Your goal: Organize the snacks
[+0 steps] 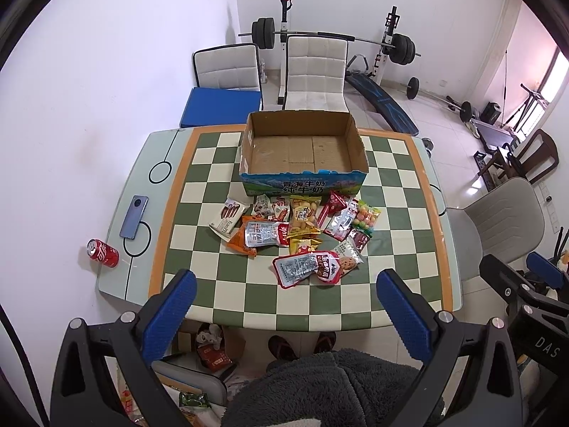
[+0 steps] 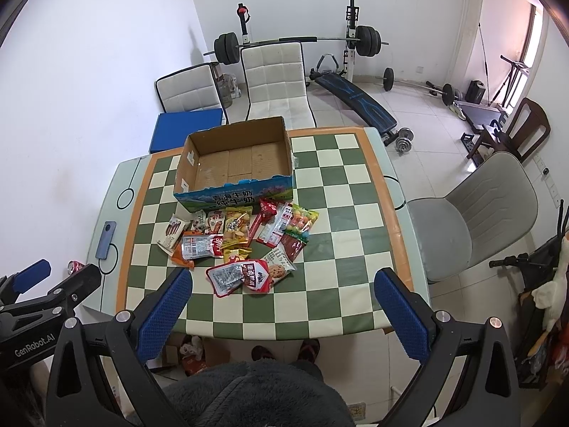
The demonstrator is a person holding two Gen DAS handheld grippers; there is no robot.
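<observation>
A pile of several snack packets (image 1: 295,231) lies on the green-and-cream checkered table (image 1: 398,249), just in front of an open, empty cardboard box (image 1: 302,149). The pile (image 2: 245,245) and the box (image 2: 238,163) also show in the right wrist view. My left gripper (image 1: 284,284) is open and empty, held high above the table's near edge. My right gripper (image 2: 282,283) is open and empty at about the same height, to the right of the left one. Both are well short of the snacks.
A red soda can (image 1: 103,252) and a phone (image 1: 133,217) lie on the table's left margin. White chairs (image 1: 314,71) stand behind the table, a grey chair (image 2: 473,220) at its right. A weight bench and barbell (image 2: 352,92) stand beyond.
</observation>
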